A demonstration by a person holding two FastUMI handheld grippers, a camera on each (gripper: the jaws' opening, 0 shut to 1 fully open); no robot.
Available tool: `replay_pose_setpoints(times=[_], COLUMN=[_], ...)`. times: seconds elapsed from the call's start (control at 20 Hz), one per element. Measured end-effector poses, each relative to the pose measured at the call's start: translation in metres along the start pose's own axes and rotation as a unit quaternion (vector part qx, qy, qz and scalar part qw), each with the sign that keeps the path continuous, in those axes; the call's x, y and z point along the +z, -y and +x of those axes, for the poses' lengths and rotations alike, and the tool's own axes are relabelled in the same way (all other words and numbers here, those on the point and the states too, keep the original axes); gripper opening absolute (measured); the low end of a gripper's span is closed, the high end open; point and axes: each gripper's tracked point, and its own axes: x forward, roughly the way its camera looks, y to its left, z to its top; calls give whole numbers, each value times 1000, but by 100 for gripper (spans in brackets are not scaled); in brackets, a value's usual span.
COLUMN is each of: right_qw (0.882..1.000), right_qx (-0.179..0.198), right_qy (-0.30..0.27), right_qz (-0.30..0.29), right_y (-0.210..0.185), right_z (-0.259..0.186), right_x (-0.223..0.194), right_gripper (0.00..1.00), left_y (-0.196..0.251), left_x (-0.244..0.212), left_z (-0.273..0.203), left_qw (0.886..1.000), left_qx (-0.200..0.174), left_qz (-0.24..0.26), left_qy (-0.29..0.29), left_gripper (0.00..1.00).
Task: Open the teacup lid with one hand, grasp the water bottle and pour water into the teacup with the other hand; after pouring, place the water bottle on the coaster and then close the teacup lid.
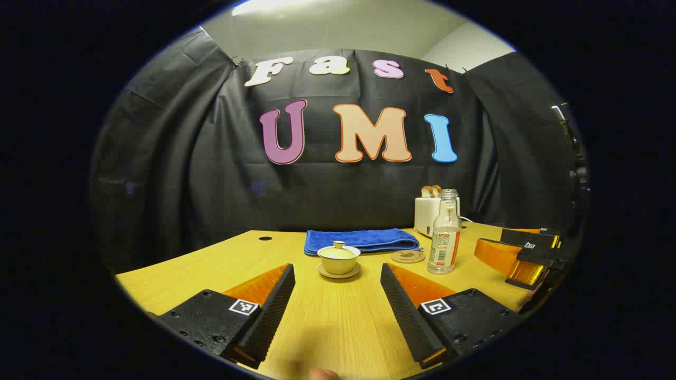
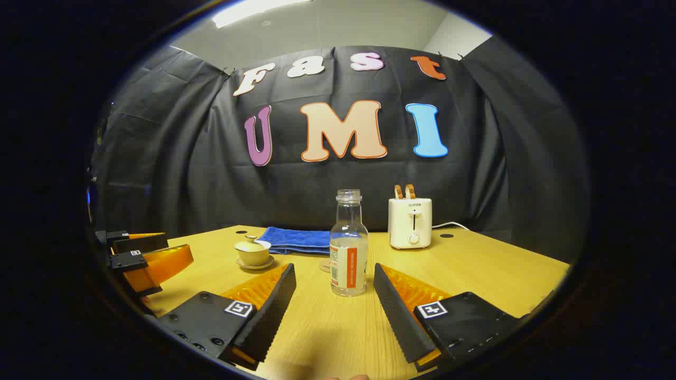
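A pale lidded teacup (image 1: 338,258) on a saucer stands on the wooden table straight ahead of my left gripper (image 1: 338,282), which is open and short of it. To its right are a round brown coaster (image 1: 407,257) and a clear uncapped water bottle (image 1: 444,233) with an orange-and-white label. In the right gripper view, the water bottle (image 2: 348,245) stands upright just ahead of my open right gripper (image 2: 334,285), between the lines of its fingers. The teacup (image 2: 253,253) sits to the left there, and the coaster (image 2: 324,265) peeks from behind the bottle.
A folded blue towel (image 1: 360,240) lies behind the teacup. A white toaster (image 2: 410,222) with bread slices stands at the back right, its cord trailing right. The other gripper appears at the right edge (image 1: 520,253) of the left gripper view and at the left edge (image 2: 145,258) of the right gripper view.
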Motion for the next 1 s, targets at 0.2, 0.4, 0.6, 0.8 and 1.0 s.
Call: replay_pose_setpoints(times=[0.2, 0.4, 0.6, 0.8, 1.0], right_qw=[1000, 1000, 1000, 1000, 1000], right_qx=[-5, -5, -3, -3, -3], right_qy=[-2, -2, -2, -2, -2], right_qz=[-1, 0, 0, -1, -1], right_y=[2, 0, 1, 1, 0], right_z=[0, 0, 0, 1, 0], right_x=[0, -1, 0, 0, 0], right_gripper=[93, 96, 99, 93, 93], left_y=[-7, -4, -7, -7, -7], left_x=[0, 7, 6, 6, 6], left_z=[-1, -5, -5, -5, -6], left_qw=[1000, 1000, 1000, 1000, 1000], left_qx=[13, 10, 18, 19, 19], left_qz=[-3, -6, -6, -6, -6], left_qy=[2, 19, 21, 20, 22], left_gripper=[95, 95, 95, 95, 95])
